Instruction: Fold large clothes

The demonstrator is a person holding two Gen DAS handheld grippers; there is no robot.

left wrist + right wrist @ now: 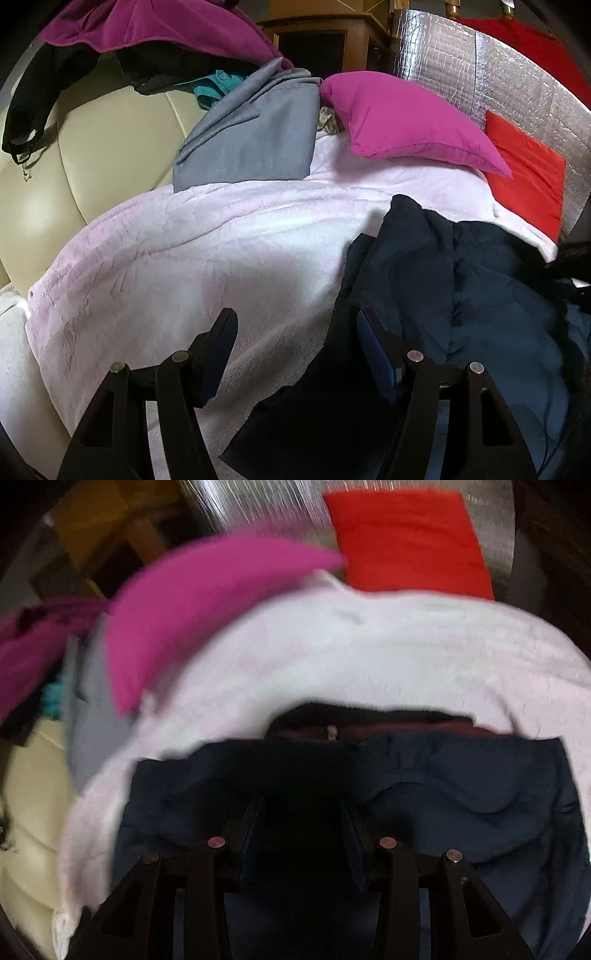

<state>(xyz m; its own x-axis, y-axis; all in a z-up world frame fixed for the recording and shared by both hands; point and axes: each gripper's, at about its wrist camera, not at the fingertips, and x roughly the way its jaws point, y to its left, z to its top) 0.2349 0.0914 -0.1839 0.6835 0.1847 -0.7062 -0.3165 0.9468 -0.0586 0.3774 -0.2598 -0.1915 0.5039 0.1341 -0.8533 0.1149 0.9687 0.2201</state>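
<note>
A large dark blue garment (461, 295) lies crumpled on a pale pink blanket (184, 258), to the right in the left wrist view. My left gripper (295, 328) hovers open over the garment's left edge; its right finger is above the dark cloth, its left finger above bare blanket. In the blurred right wrist view the same garment (461, 812) spreads across the blanket (369, 664). My right gripper (301, 812) has a dark bunch of that cloth filling the gap between its fingers, and it looks shut on it.
A folded grey garment (251, 147), a magenta pillow (406, 122) and a red pillow (524, 184) lie at the blanket's far side. Magenta (147, 26) and black (37, 92) clothes hang over a cream padded back (92, 166). A silver foil panel (461, 66) stands behind.
</note>
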